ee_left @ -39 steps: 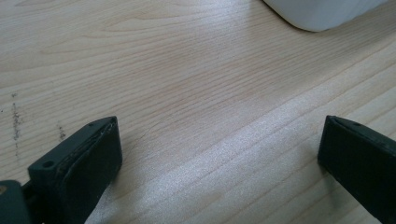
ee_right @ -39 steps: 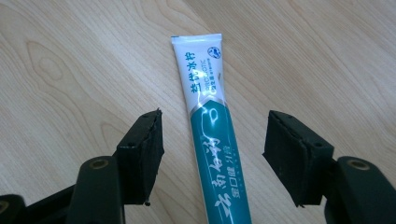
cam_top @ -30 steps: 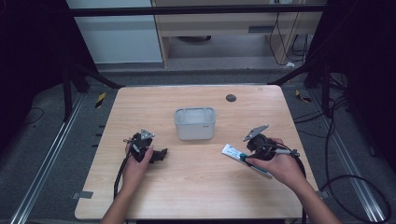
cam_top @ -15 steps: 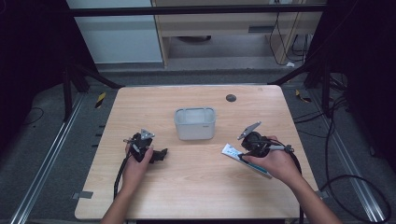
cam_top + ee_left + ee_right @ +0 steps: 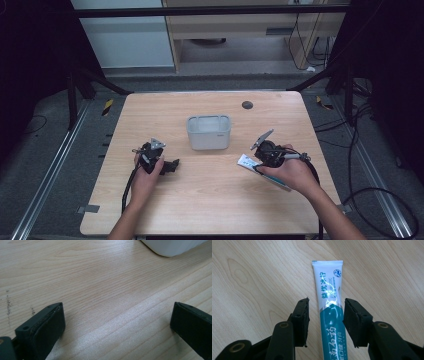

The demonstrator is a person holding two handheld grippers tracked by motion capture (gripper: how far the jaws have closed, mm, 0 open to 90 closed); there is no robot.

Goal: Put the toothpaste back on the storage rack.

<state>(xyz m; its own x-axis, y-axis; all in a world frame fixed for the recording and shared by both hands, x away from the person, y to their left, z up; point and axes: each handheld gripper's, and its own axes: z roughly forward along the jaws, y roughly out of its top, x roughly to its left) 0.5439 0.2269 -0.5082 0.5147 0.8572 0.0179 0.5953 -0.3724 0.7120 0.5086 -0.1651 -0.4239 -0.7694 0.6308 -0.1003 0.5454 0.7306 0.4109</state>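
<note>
A white and teal toothpaste tube (image 5: 329,302) lies flat on the wooden table (image 5: 210,200), at the right in the high view (image 5: 246,161). My right gripper (image 5: 326,302) straddles it, one jaw on each side. The jaws have just been closing. A gap remains at the left jaw, while the right one sits at the tube's edge, so it is open. In the high view the right gripper (image 5: 258,164) points down-left at the tube. My left gripper (image 5: 172,165) rests low over bare wood at the left, open (image 5: 117,310) with nothing between its jaws.
A white rectangular container (image 5: 209,132) stands at the table's middle, and its corner shows at the top of the left gripper view (image 5: 172,246). A small dark round mark (image 5: 247,105) sits near the far edge. Dark frame posts and cables surround the table.
The right gripper has shifted slightly left over the tube. The left hand and gripper have stayed put.
</note>
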